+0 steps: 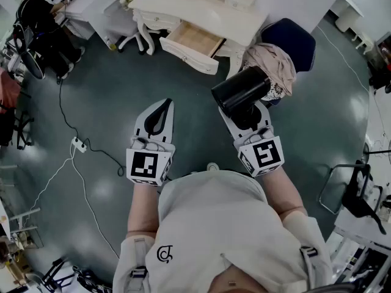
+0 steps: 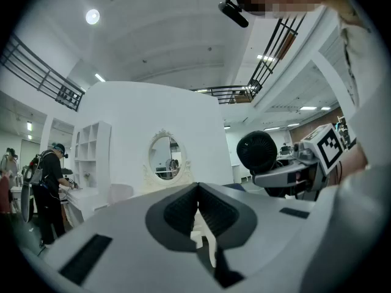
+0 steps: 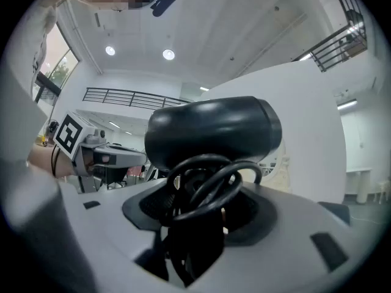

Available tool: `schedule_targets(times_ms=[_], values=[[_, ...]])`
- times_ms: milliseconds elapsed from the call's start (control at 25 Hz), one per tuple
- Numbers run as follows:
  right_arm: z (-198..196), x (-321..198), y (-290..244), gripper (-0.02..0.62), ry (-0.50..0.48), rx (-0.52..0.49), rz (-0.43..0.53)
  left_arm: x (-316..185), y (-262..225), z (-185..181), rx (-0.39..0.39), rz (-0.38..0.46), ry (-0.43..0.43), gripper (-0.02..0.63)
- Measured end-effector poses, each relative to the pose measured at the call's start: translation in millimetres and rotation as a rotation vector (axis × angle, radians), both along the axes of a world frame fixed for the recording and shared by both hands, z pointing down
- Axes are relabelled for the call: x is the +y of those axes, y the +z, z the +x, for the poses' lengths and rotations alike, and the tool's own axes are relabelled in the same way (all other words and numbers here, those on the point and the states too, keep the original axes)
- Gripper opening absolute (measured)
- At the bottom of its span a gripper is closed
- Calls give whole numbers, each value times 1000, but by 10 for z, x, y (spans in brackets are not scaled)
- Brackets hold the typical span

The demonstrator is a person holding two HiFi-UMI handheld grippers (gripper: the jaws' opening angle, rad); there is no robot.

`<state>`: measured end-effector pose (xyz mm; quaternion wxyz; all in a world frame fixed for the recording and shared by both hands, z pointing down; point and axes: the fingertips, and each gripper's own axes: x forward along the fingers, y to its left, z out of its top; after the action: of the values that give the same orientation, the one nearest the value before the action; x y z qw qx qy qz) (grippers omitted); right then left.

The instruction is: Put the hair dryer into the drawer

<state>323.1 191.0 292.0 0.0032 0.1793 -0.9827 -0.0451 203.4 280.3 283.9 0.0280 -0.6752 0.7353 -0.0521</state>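
We record a dark grey-green floor (image 1: 104, 96), glossy, carrying soft reflections of overhead light. In the head view a white carved dressing table (image 1: 201, 8) stands at twelve o'clock. A dark blue chair (image 1: 296, 38) sits just beside it at one o'clock, with a beige cloth (image 1: 272, 63) draped over it. At nine o'clock a white power strip (image 1: 77, 144) lies on the floor, with cables running from it.

In the left gripper view we note:
- a white partition wall (image 2: 134, 121) bearing an oval mirror (image 2: 165, 157);
- a white shelf unit (image 2: 91, 148) at nine o'clock;
- black railings (image 2: 36, 69) at ten o'clock;
- a round ceiling lamp (image 2: 92, 16), lit.

The right gripper view shows a window (image 3: 56, 72) at ten o'clock.
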Motion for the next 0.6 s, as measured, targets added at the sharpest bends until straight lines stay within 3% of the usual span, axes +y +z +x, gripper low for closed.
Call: schedule_targets(times_ms=[600], values=[[78, -215, 93, 249, -8, -19, -74, -149, 104, 46, 8, -30, -9, 12]])
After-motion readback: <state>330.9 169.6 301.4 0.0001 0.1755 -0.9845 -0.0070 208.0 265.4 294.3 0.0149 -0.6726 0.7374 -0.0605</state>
